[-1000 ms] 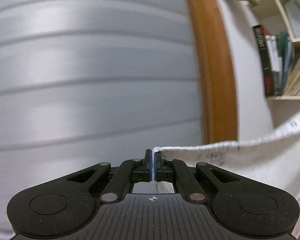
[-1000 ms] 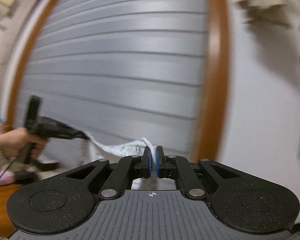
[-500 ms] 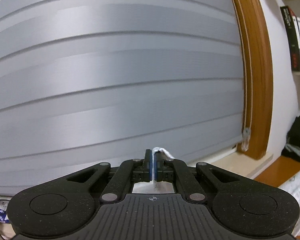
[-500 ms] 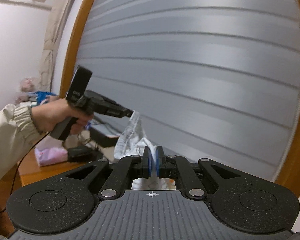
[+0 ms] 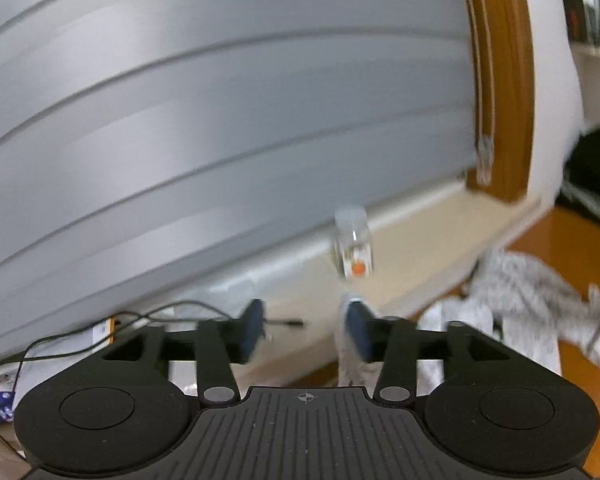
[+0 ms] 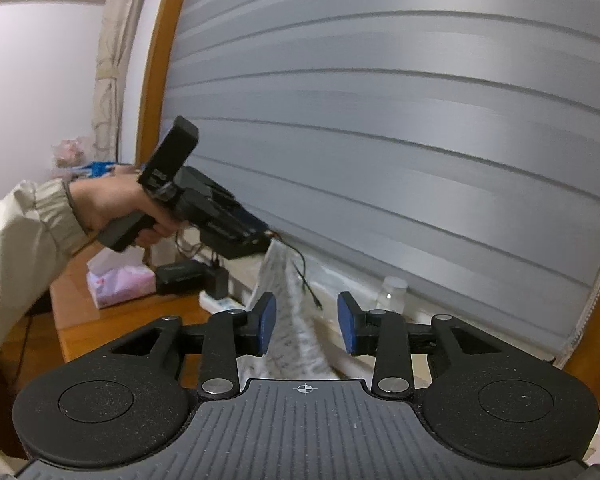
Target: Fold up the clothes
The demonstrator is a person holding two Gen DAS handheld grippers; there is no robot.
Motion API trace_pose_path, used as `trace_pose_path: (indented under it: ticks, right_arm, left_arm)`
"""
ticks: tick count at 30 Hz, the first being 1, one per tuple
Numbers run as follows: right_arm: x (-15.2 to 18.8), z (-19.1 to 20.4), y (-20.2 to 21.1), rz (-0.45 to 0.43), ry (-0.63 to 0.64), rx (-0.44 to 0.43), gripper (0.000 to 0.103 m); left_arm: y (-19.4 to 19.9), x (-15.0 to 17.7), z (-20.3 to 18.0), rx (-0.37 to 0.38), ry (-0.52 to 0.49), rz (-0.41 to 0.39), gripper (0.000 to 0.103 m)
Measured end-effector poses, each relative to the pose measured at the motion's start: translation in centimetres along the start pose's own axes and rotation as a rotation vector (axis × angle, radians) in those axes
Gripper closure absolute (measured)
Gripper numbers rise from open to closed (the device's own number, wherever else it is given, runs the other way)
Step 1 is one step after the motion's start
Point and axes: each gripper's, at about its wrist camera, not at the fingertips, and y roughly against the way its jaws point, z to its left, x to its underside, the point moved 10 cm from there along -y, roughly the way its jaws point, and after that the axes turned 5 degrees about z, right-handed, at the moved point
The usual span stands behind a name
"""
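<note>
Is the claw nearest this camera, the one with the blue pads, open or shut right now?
Open. The right gripper has its blue pads standing well apart, with nothing pinched; the white patterned cloth hangs beyond the gap, from the left gripper.

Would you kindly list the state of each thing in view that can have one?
Left gripper: open, white patterned garment draped against its right finger.
Right gripper: open, garment hanging between its fingers, not clamped.
White patterned garment: unfolded, hanging; the rest crumpled on the wooden table.
Window blind: lowered.
Small clear jar: upright on the sill.
</note>
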Motion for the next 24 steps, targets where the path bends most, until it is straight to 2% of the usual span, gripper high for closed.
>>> trace_pose_path:
  ticks: [3, 6, 11, 15, 19, 24]
  right_arm:
    - [1.1, -1.0, -0.3, 0.016, -0.011, 0.017, 0.067]
    - [2.2, -2.0, -0.5, 0.031, -0.024, 0.036, 0.064]
    - [4.3, -4.0, -1.4, 0.061, -0.053, 0.076, 0.063]
    - [7.0, -6.7, -1.9, 0.096, -0.092, 0.122, 0.063]
    - [10.7, -9.9, -2.8, 0.144, -0.159, 0.169, 0.062]
    - [15.9, -14.1, -5.1, 0.221, -0.248, 0.229, 0.062]
  left_arm:
    - [0.9, 1.0, 0.9, -0.024, -0.028, 0.020, 0.039]
    - [1.9, 1.0, 2.5, -0.041, -0.011, 0.014, 0.034]
    - [0.4, -0.1, 1.7, -0.018, 0.010, 0.000, 0.029]
    - [-2.5, 0.5, -0.8, 0.024, -0.002, 0.006, 0.027]
    - [-6.7, 1.5, -4.7, 0.098, -0.008, 0.003, 0.026]
    - [-12.7, 3.4, -9.5, 0.205, 0.042, -0.025, 0.026]
